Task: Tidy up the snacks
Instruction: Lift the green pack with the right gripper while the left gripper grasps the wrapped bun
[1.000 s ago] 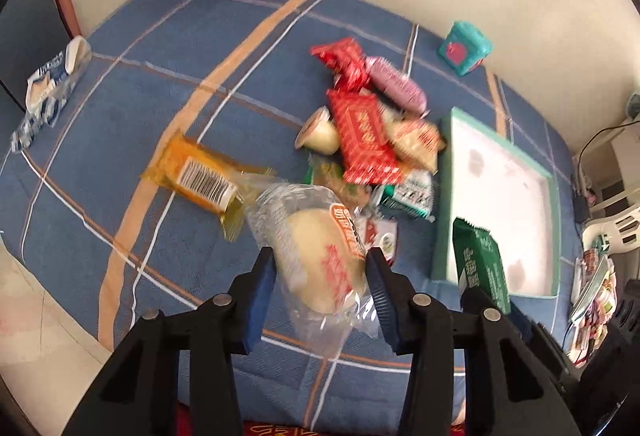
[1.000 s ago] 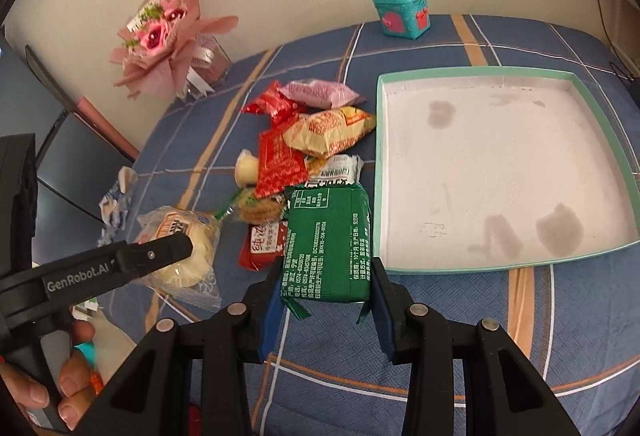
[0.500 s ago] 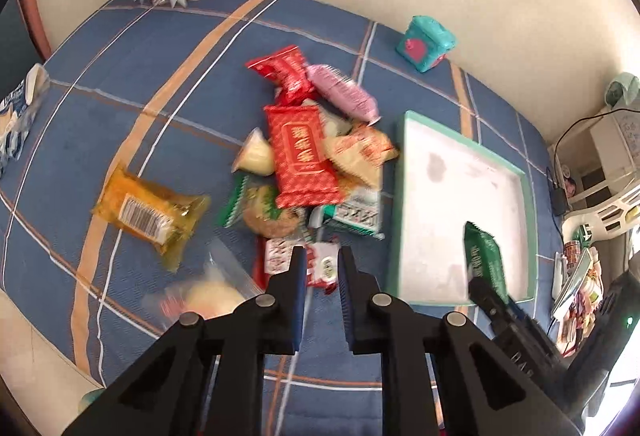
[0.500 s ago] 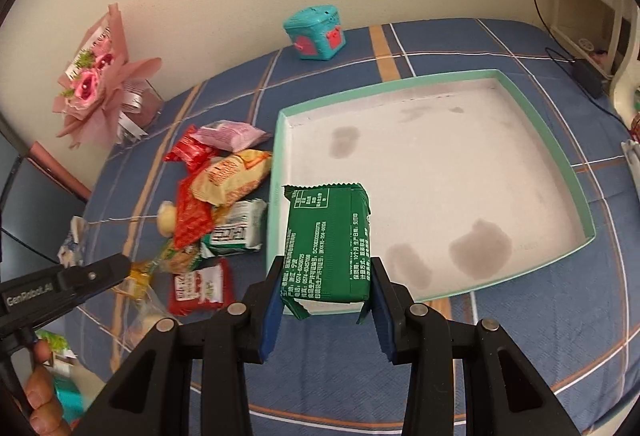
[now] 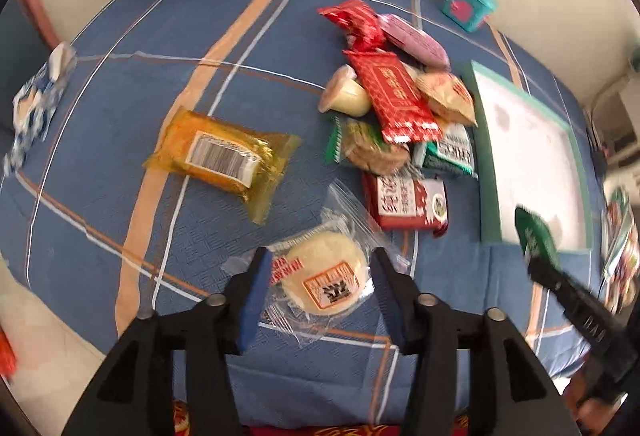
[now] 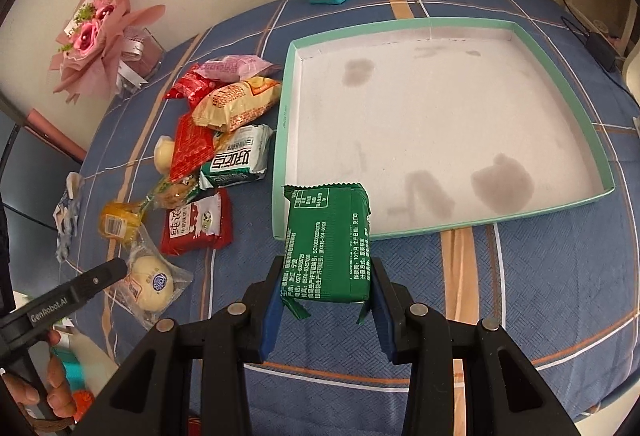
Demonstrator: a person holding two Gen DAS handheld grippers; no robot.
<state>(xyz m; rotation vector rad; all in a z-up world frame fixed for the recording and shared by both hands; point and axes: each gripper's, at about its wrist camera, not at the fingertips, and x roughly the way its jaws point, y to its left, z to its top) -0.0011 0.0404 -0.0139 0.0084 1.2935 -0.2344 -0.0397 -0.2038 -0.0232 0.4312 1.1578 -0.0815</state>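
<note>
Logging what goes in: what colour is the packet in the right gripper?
Green packet with white print; right wrist view shows it best.

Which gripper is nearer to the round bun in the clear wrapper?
Left. The left gripper straddles the bun, its jaws just opening, pads off it. The right gripper holds a green packet near the tray.

black grippers (image 6: 326, 310), blue pads (image 6: 269, 320), silver screws.

"GenRobot.AI" on the left gripper (image 6: 116, 270) arm, barcode on yellow packet (image 5: 222, 155)
</note>
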